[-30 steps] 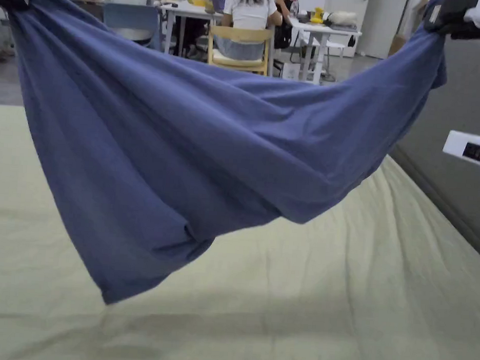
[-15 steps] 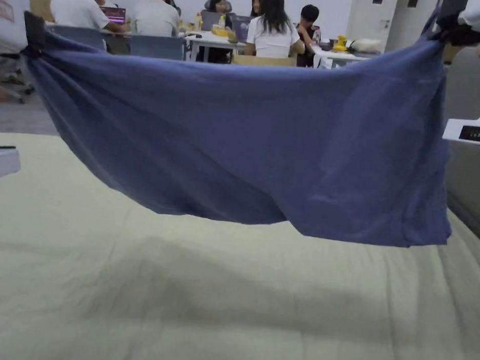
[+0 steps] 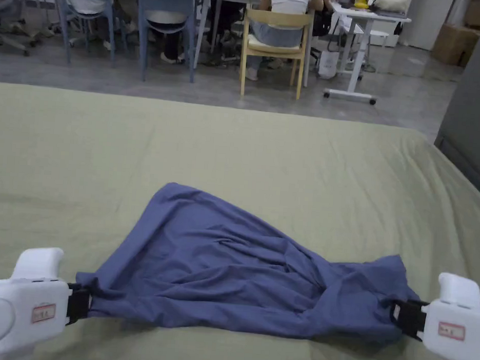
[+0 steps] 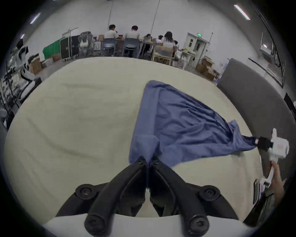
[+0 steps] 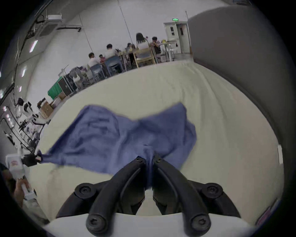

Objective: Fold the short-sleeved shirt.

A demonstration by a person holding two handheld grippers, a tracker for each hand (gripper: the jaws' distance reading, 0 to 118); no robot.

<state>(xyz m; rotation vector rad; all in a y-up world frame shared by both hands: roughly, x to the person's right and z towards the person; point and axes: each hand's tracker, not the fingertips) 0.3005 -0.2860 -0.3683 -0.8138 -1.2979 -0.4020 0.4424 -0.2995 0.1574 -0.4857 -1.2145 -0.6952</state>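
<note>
A blue short-sleeved shirt [image 3: 238, 270] lies crumpled on the pale green bed sheet [image 3: 236, 147], spread in a rough triangle with its point toward the far side. My left gripper [image 3: 79, 300] is shut on the shirt's near left corner. My right gripper [image 3: 404, 318] is shut on the near right corner. In the left gripper view the shirt [image 4: 179, 121] runs from my left gripper [image 4: 149, 162] across to the right gripper [image 4: 259, 142]. In the right gripper view blue cloth [image 5: 112, 137] is pinched in my right gripper [image 5: 149, 158], and the left gripper [image 5: 37, 158] shows farther off.
A grey padded headboard [image 3: 478, 102] rises along the bed's right side. Beyond the bed's far edge stand chairs [image 3: 274, 41], white tables [image 3: 368, 22] and several seated people. Wide bare sheet lies to the left of and behind the shirt.
The shirt was held up in the air, stretched between both grippers; both grippers have come down to the near edge and the shirt now rests on the sheet. The head camera has tilted downward.
</note>
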